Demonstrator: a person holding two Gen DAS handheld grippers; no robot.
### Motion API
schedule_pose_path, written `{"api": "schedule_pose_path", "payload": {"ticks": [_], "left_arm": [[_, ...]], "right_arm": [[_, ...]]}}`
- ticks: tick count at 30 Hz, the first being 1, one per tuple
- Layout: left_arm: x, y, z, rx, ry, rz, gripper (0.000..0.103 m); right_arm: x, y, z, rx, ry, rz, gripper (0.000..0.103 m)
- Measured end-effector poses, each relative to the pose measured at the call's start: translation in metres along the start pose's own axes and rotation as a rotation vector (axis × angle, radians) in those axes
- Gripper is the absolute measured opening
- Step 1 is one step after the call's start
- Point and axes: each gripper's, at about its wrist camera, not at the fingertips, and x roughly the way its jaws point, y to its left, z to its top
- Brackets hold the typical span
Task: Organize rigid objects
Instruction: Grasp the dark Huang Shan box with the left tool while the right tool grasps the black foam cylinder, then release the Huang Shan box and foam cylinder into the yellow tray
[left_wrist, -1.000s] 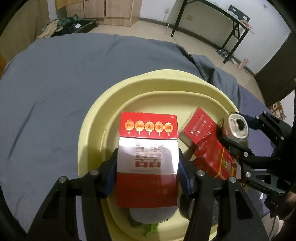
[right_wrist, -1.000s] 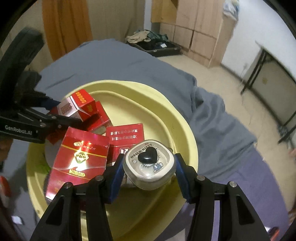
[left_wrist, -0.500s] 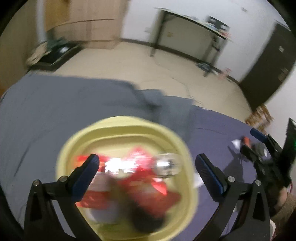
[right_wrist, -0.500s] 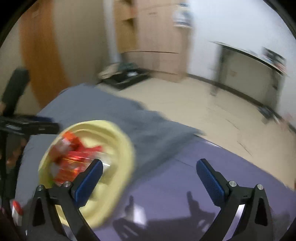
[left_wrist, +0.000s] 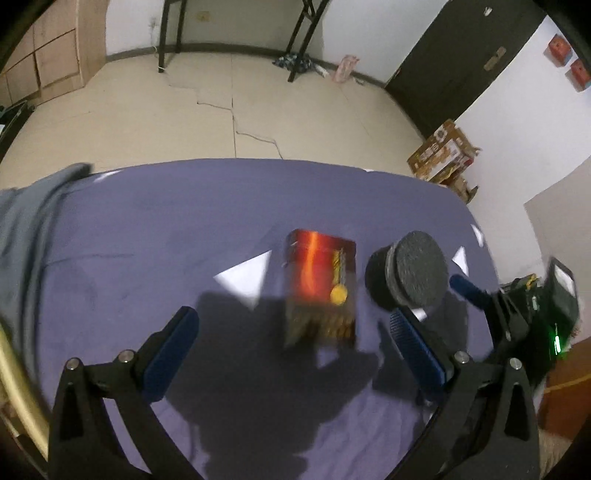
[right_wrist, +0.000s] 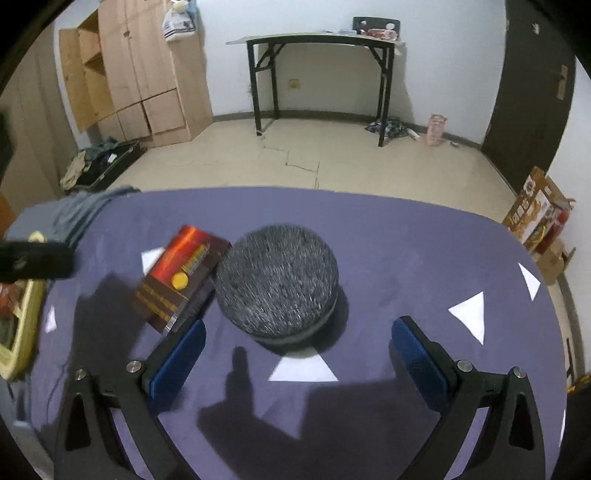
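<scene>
A brown and red box (left_wrist: 320, 288) lies on the purple cloth, just ahead of my open, empty left gripper (left_wrist: 291, 345). A round grey-topped black tin (left_wrist: 408, 275) stands to its right. In the right wrist view the tin (right_wrist: 277, 288) sits ahead of my open, empty right gripper (right_wrist: 297, 352), slightly left of its centre, with the box (right_wrist: 179, 278) touching or nearly touching its left side. The yellow basin (right_wrist: 20, 332) holding red boxes shows at the left edge.
White paper triangles (right_wrist: 303, 369) lie scattered on the purple cloth (right_wrist: 406, 251). A grey cloth (right_wrist: 74, 210) covers the table's left part. The table edge runs along the far side, with bare floor beyond. The right gripper's body (left_wrist: 528, 314) stands right of the tin.
Both grippers let go of the red-white box and the clear case in the basin, opened, and swung right to the purple cloth, facing the brown box and the tin.
</scene>
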Motion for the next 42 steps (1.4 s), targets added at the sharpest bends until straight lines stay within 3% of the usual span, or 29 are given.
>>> {"api": "schedule_pose_path", "payload": {"ticks": [6, 9, 10, 11, 12, 14, 15, 20, 22, 27, 30, 33, 35, 37, 39, 42], "left_arm": [[0.045, -0.01, 0.009, 0.003, 0.067, 0.063, 0.103], [0.05, -0.013, 0.007, 0.008, 0.035, 0.099, 0.101], [0.05, -0.013, 0.007, 0.01, 0.024, 0.117, 0.097], [0.047, -0.012, 0.005, 0.011, 0.016, 0.134, 0.082], [0.044, -0.012, 0.004, 0.021, 0.002, 0.156, 0.059], [0.04, -0.01, 0.004, 0.02, 0.0, 0.138, 0.059], [0.037, -0.005, 0.003, 0.007, 0.007, 0.131, 0.058], [-0.027, 0.023, -0.006, -0.022, -0.117, 0.134, 0.058], [-0.079, 0.059, -0.02, -0.053, -0.186, 0.163, 0.058], [-0.193, 0.17, -0.081, -0.221, -0.283, 0.288, 0.058], [-0.234, 0.229, -0.143, -0.334, -0.252, 0.335, 0.058], [-0.238, 0.266, -0.199, -0.389, -0.158, 0.374, 0.058], [-0.226, 0.281, -0.216, -0.433, -0.094, 0.355, 0.058], [-0.209, 0.284, -0.222, -0.411, -0.068, 0.345, 0.058], [-0.195, 0.286, -0.217, -0.384, -0.058, 0.364, 0.059], [-0.188, 0.291, -0.204, -0.408, -0.138, 0.326, 0.058]], "right_arm": [[0.018, -0.005, -0.005, -0.041, 0.01, -0.013, 0.103], [0.021, -0.009, -0.003, -0.047, 0.005, -0.002, 0.102], [0.02, -0.008, -0.002, -0.055, 0.004, -0.008, 0.102], [0.026, -0.007, -0.001, -0.064, 0.005, -0.016, 0.098], [0.029, -0.007, 0.002, -0.067, 0.006, -0.006, 0.085], [0.035, -0.006, 0.006, -0.078, -0.003, 0.015, 0.068], [0.036, -0.008, 0.009, -0.095, -0.007, 0.016, 0.068], [0.029, -0.007, 0.01, -0.117, -0.024, 0.064, 0.067], [0.019, 0.001, 0.015, -0.134, -0.037, 0.114, 0.067], [-0.004, 0.081, 0.043, -0.306, -0.074, 0.293, 0.067], [-0.016, 0.155, 0.043, -0.452, -0.066, 0.451, 0.067], [-0.024, 0.224, 0.016, -0.582, -0.01, 0.587, 0.067], [-0.026, 0.25, -0.001, -0.628, 0.011, 0.628, 0.067], [-0.022, 0.281, -0.021, -0.682, 0.037, 0.649, 0.067], [-0.014, 0.298, -0.031, -0.721, 0.056, 0.631, 0.068], [-0.003, 0.314, -0.038, -0.77, 0.061, 0.586, 0.068]]}}
